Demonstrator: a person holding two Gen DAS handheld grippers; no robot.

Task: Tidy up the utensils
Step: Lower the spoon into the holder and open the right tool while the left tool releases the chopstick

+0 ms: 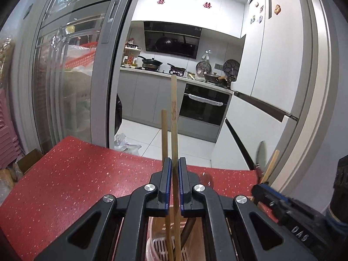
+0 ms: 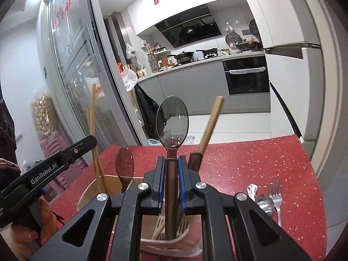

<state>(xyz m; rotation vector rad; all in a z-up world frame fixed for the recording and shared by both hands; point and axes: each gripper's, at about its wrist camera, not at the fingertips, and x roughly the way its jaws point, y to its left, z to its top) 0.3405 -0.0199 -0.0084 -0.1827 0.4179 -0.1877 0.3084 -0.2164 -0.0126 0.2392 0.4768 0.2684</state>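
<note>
In the left wrist view my left gripper (image 1: 173, 163) is shut on an upright wooden chopstick (image 1: 174, 108). A shorter chopstick (image 1: 164, 130) stands just left of it, behind the left finger. Both lower ends reach into the pink utensil holder (image 1: 152, 248) under the jaws. In the right wrist view my right gripper (image 2: 171, 161) is shut on the brown handle of a spoon (image 2: 173, 121), bowl up, with its lower end in the holder (image 2: 87, 191). Another spoon (image 2: 124, 163) and a wooden-handled utensil (image 2: 211, 124) stand in the holder. The left gripper (image 2: 87, 141) is at the left.
The holder stands on a red speckled table (image 1: 76, 174). A metal fork (image 2: 275, 195) and a metal spoon (image 2: 264, 203) lie on the table to the right. A glass sliding door (image 1: 65, 87) is at the left, and the kitchen lies beyond the table's far edge.
</note>
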